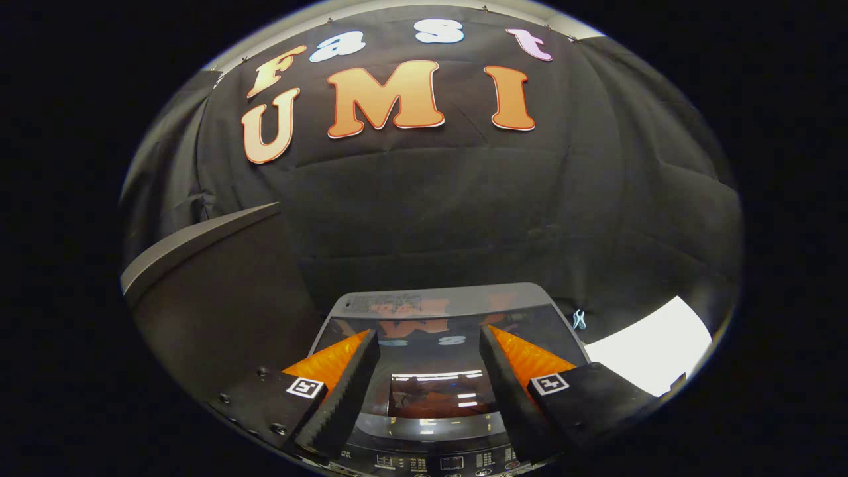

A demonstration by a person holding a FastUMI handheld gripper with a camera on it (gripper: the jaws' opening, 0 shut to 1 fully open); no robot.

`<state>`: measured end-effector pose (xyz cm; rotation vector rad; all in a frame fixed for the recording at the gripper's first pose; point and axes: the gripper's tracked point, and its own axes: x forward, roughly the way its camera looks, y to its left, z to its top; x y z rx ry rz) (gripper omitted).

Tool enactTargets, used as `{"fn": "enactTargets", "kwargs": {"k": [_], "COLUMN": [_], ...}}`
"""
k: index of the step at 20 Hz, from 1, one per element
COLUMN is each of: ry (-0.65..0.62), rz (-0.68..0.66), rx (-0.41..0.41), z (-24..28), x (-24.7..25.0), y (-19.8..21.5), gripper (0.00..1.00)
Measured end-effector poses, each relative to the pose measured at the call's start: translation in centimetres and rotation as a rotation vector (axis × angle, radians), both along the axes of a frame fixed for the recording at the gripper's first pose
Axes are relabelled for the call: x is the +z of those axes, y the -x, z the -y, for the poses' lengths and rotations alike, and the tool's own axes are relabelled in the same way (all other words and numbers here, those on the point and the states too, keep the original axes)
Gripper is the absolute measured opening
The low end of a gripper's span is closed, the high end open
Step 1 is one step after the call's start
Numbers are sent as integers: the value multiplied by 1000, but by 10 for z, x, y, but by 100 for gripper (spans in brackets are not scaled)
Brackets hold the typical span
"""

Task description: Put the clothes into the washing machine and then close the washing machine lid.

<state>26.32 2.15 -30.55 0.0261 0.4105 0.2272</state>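
The washing machine (437, 301) stands just below and ahead of me, a top loader with a grey frame. Its dark glass lid (434, 371) lies flat on the machine and mirrors the booth wall and lights. My gripper (429, 334) hovers over the lid, open, with nothing between its fingers. The lid's glass shows in the gap between the two fingers. A control panel (450, 462) with small buttons runs along the machine's near edge, under the fingers. I see no clothes.
To the left of the machine rises a tall dark panel with a pale top edge (199, 238). On the right lies a white surface (652, 358). A small pale blue clip (579, 319) hangs by the machine's far right corner.
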Motion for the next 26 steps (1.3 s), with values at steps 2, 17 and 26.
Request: {"fn": "enactTargets", "kwargs": {"k": [2,17,26], "ry": [-8,-52,-33], "rz": [13,331,439], "rx": [1,-107,-87], "z": [1,-12,61], "x": [11,253,333], "y": [7,109,220], "gripper": [97,97,97]}}
